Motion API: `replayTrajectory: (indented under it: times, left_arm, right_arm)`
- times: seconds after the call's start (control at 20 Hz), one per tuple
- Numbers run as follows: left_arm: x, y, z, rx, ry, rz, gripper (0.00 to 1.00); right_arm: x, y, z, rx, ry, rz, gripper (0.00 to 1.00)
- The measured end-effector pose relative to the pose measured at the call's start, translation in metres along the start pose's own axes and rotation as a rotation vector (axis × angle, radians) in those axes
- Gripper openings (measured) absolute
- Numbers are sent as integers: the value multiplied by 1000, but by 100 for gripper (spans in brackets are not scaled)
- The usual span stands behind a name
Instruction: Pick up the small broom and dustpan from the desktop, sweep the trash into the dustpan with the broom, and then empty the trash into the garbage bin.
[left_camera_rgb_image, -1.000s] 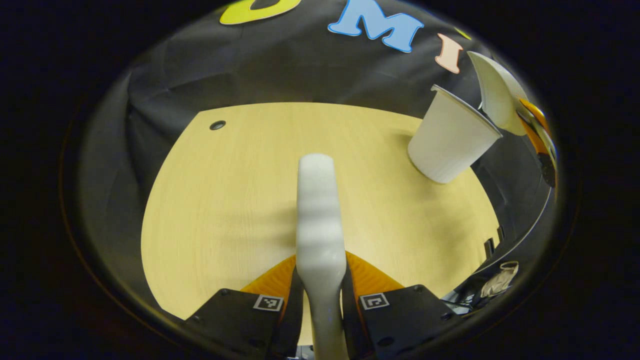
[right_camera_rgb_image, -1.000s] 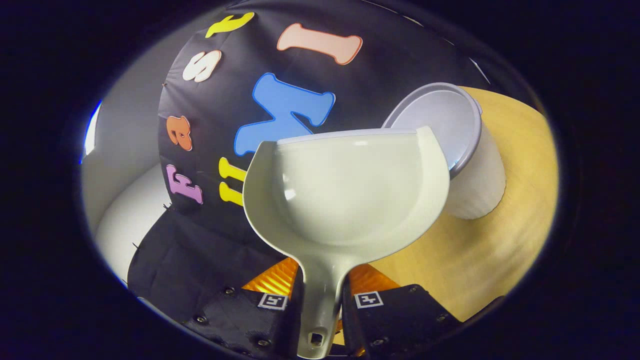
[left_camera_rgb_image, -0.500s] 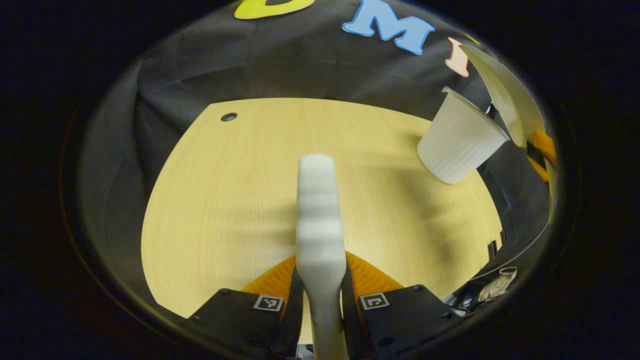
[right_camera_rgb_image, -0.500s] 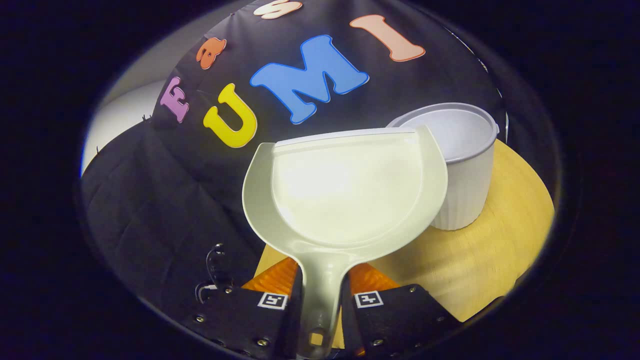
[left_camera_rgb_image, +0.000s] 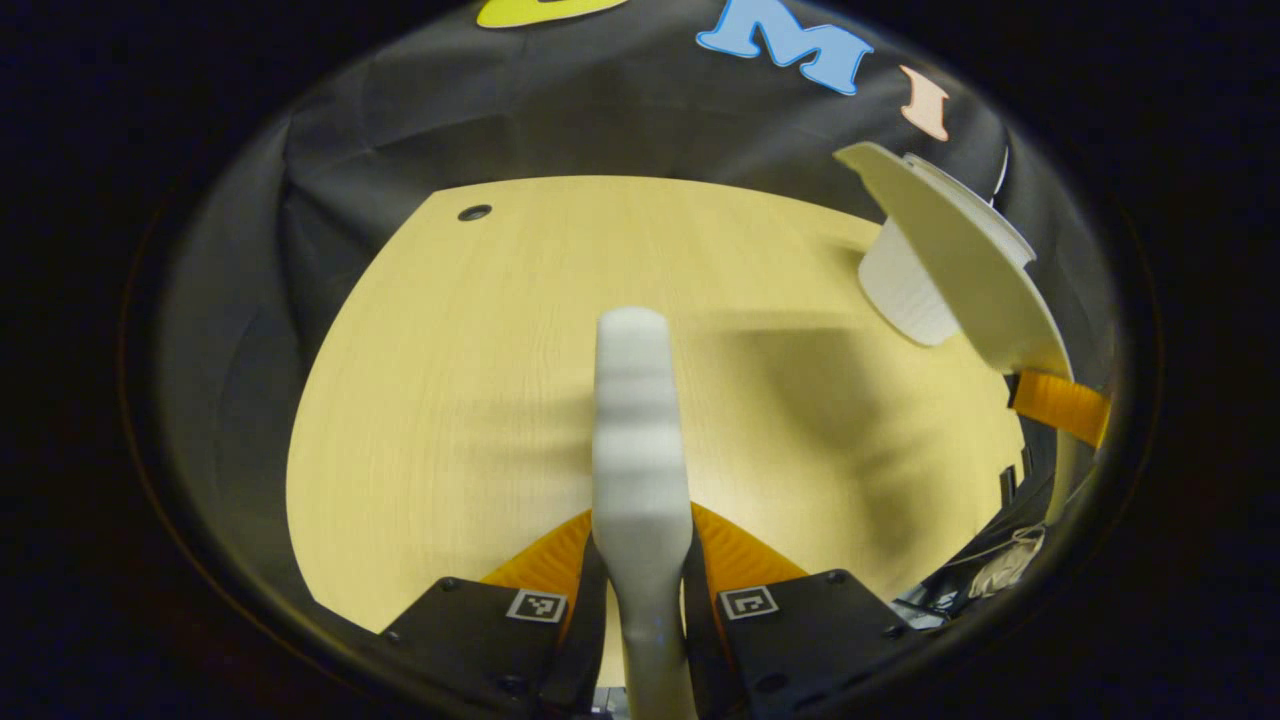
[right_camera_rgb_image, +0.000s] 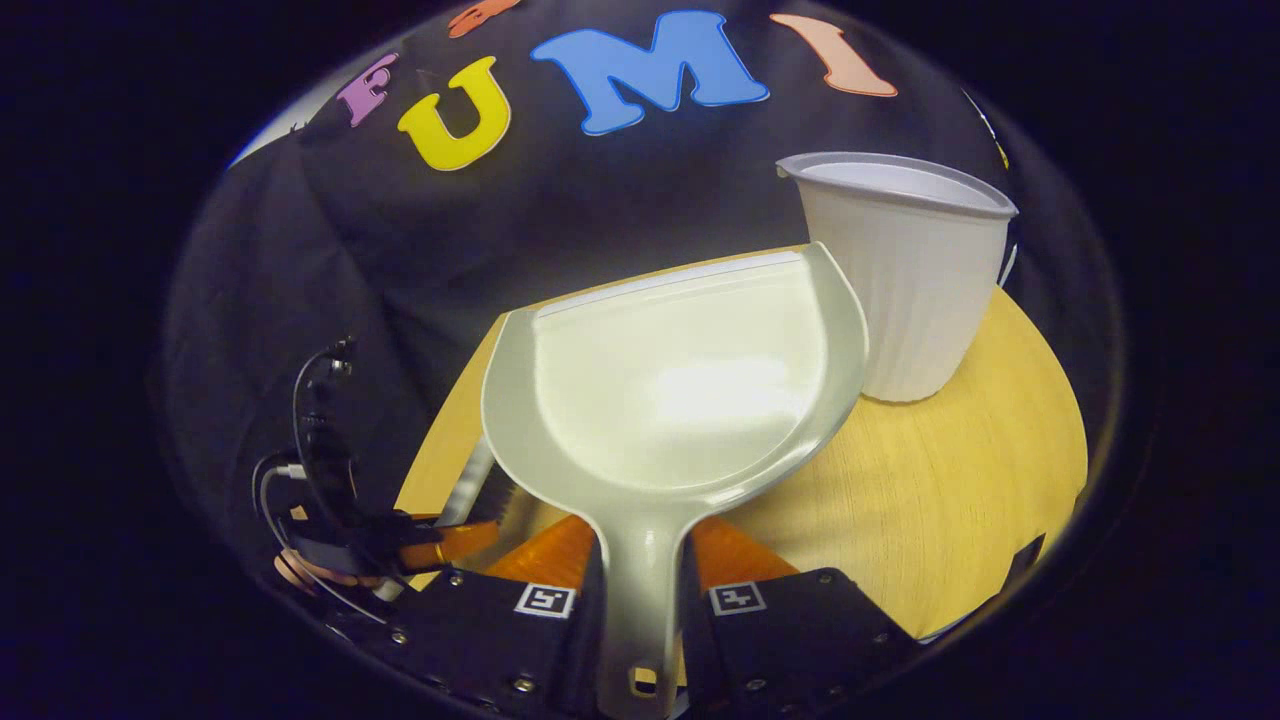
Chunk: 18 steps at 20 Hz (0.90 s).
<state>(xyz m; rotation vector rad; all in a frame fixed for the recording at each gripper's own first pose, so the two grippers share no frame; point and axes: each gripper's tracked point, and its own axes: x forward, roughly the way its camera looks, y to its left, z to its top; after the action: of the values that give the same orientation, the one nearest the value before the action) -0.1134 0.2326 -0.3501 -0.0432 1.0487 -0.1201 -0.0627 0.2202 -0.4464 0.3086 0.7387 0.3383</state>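
My left gripper (left_camera_rgb_image: 640, 530) is shut on the white broom (left_camera_rgb_image: 634, 420), whose rounded end points forward over the wooden desktop (left_camera_rgb_image: 450, 400). My right gripper (right_camera_rgb_image: 640, 545) is shut on the handle of the pale dustpan (right_camera_rgb_image: 680, 390). The pan is held nearly level above the desk, and its inside is bare. The white ribbed garbage bin (right_camera_rgb_image: 905, 290) stands upright just behind the pan's right edge. In the left gripper view the dustpan (left_camera_rgb_image: 950, 260) hangs at the right, partly covering the bin (left_camera_rgb_image: 895, 290). The left gripper (right_camera_rgb_image: 400, 540) shows at the lower left of the right gripper view.
A small dark hole (left_camera_rgb_image: 474, 213) sits in the desk's far left corner. Black cloth walls the desk at the back and left. Cables (right_camera_rgb_image: 310, 430) hang off the left gripper. A crumpled pale thing (left_camera_rgb_image: 1005, 562) lies below the desk's right edge.
The right gripper has tipped the dustpan back to level and drawn it away from over the bin. In the left gripper view the pan has come down in front of the bin.
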Motion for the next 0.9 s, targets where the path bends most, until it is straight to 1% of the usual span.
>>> replayTrajectory:
  times: [0.2,0.25,0.5,0.65,0.7,0.75,0.9]
  left_arm:
    - [4,8,8,-4,11,12,43]
    - [0,-2,10,-5,18,13,43]
    - [-4,10,31,3,62,16,43]
    - [-16,6,53,16,84,18,43]
    - [-19,5,58,15,86,15,41]
    - [-22,5,64,14,90,12,39]
    - [-26,8,68,8,96,16,41]
  right_arm:
    - [14,-15,-32,18,77,-53,34]
    - [16,-16,-39,28,92,-62,34]
    - [28,-19,-72,73,165,-116,34]
    - [30,-20,-81,135,194,-123,35]
    - [30,-23,-84,145,204,-128,35]
    - [30,-23,-84,147,210,-133,34]
    - [30,-23,-84,144,217,-146,34]
